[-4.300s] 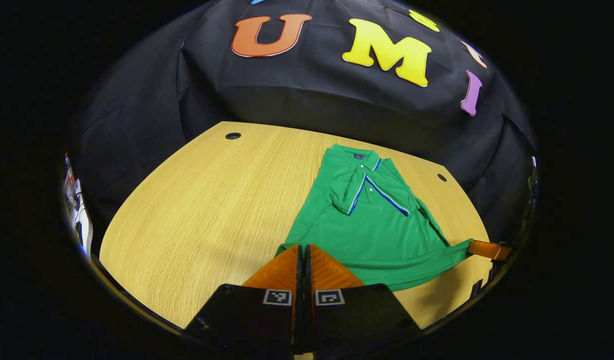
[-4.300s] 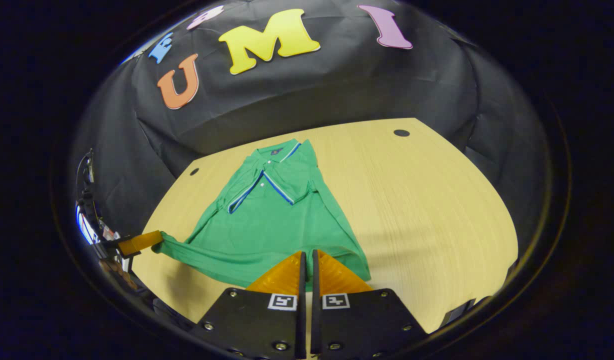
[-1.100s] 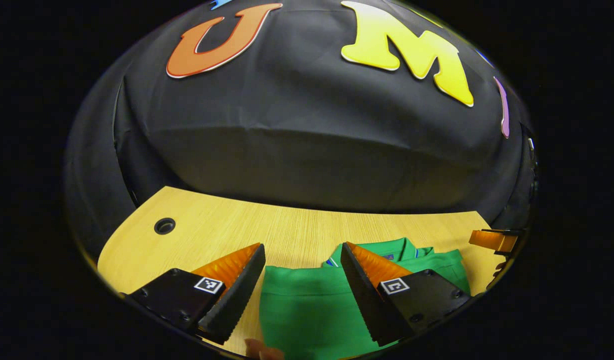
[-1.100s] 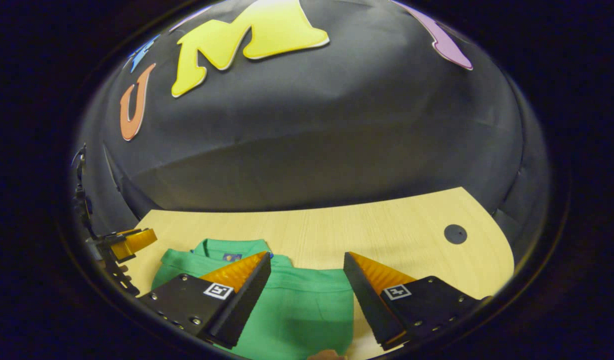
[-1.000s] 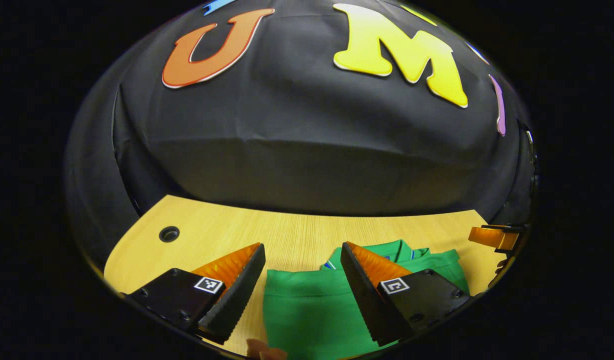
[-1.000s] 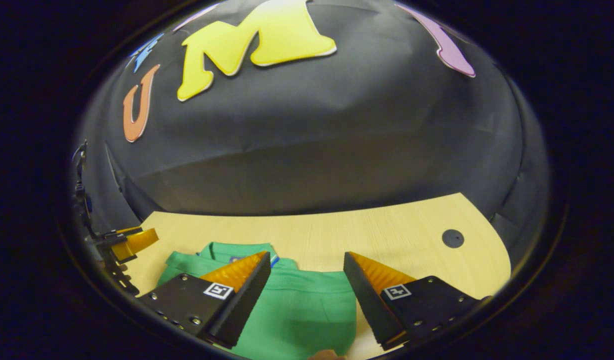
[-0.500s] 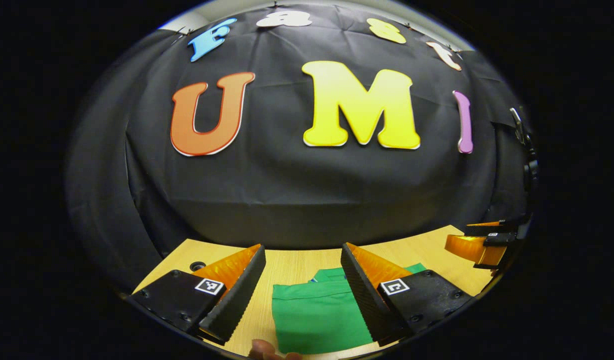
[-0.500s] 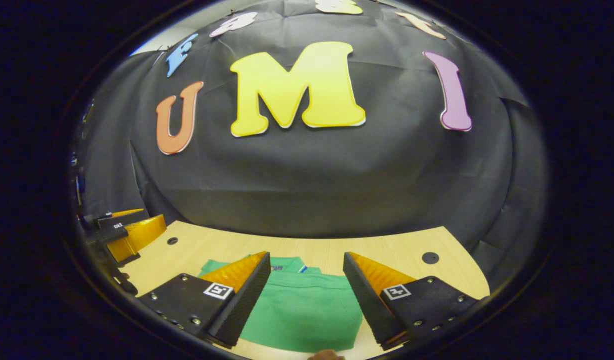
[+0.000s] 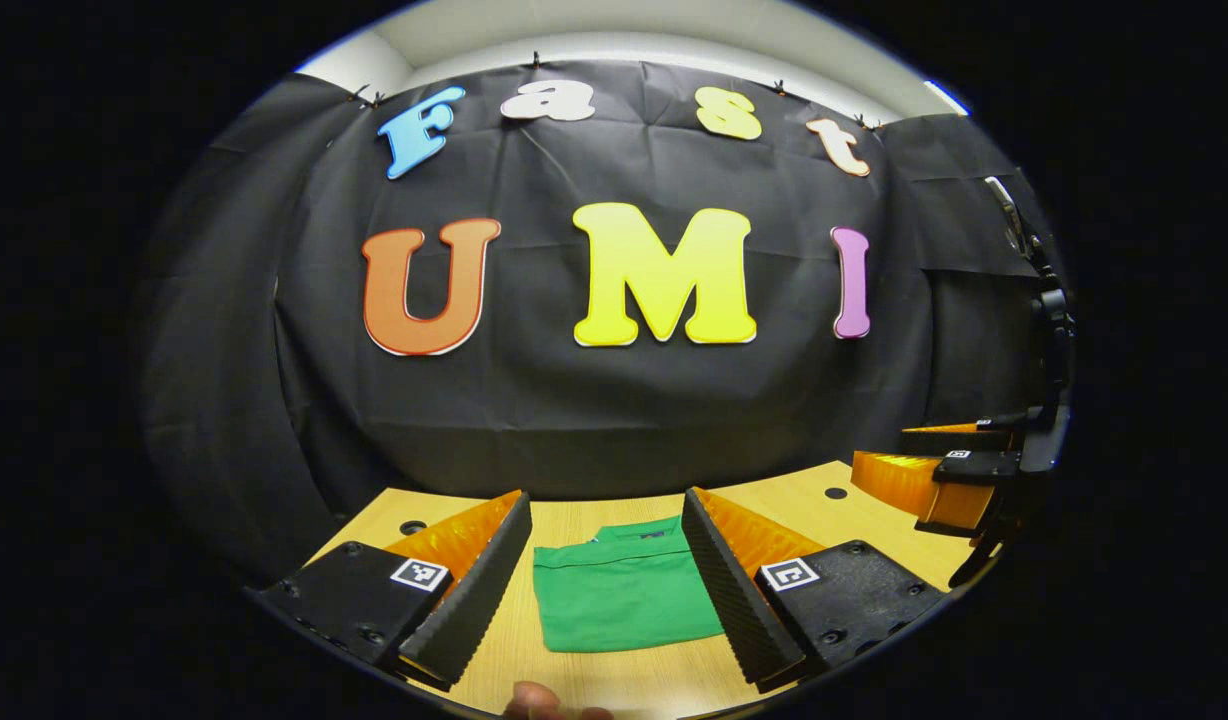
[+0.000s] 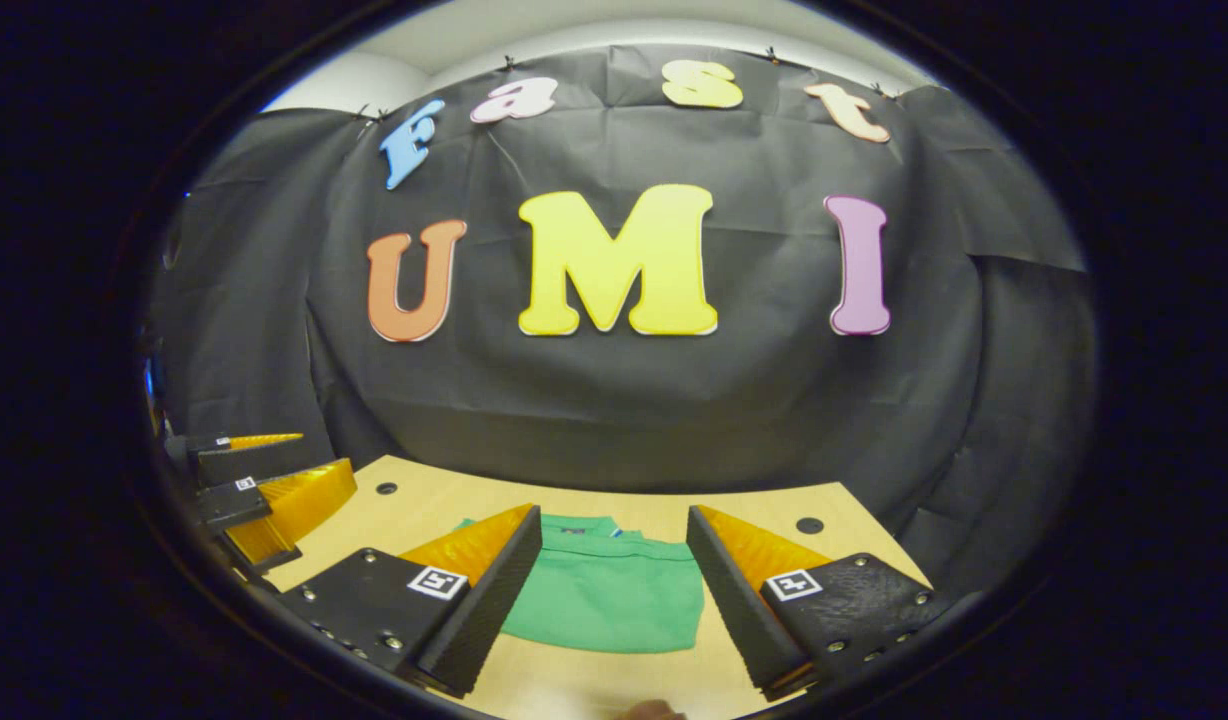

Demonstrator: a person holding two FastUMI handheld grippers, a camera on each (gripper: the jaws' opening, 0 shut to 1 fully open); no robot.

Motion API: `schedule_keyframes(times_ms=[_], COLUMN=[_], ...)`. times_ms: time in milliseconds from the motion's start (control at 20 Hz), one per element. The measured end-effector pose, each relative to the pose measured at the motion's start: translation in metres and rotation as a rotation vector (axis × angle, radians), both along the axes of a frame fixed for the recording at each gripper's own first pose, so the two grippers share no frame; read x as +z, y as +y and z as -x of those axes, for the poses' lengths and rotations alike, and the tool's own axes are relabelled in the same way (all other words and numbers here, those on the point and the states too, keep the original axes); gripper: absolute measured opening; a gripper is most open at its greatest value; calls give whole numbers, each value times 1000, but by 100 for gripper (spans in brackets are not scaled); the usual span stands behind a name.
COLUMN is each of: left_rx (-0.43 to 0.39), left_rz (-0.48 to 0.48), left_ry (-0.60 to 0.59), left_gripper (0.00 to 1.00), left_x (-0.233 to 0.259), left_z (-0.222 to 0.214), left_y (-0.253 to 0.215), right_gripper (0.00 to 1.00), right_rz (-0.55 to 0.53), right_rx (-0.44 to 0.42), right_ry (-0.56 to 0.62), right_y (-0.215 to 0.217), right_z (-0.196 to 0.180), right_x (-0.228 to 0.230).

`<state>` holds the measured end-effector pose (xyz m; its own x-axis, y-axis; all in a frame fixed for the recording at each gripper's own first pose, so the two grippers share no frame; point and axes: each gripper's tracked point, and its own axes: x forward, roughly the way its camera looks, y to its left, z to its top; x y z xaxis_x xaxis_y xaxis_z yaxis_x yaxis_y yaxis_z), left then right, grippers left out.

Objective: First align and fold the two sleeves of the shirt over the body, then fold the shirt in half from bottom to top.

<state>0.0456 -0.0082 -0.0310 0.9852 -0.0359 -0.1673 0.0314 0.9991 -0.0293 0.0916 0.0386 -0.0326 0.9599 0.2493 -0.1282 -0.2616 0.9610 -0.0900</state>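
Observation:
The green shirt (image 9: pixel 619 590) lies folded into a compact rectangle on the wooden table (image 9: pixel 834 478), its collar at the far edge. My left gripper (image 9: pixel 606 520) hangs open above and in front of it, nothing between its fingers. In the right gripper view the same folded shirt (image 10: pixel 609 585) rests flat, and my right gripper (image 10: pixel 614 530) is open and raised clear of it. The right gripper (image 9: pixel 934 468) is at the right edge of the left gripper view, and the left gripper (image 10: pixel 264 480) at the left edge of the right gripper view.
The wooden table (image 10: pixel 424 500) has small round cable holes (image 9: pixel 412 527) (image 10: pixel 809 525) near its far corners. The black cloth wall stands right behind the table's far edge. A fingertip (image 9: pixel 534 700) shows at the bottom edge of the left gripper view.
Both grippers were shut on the shirt's bottom hem, carried it up over the body and let go. Over the last second, open, they have drawn back and tilted upward.

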Motion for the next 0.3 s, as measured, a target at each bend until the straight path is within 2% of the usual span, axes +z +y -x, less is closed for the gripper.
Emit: schedule_keyframes(times_ms=[300], left_rx=[8], left_rz=[19], left_ry=[-60], left_gripper=[98], left_x=[22], left_z=[60], left_y=[-5], right_gripper=[93], right_rz=[-21], right_rx=[10], right_ry=[-61], right_y=[4], right_z=[68], right_x=[11])
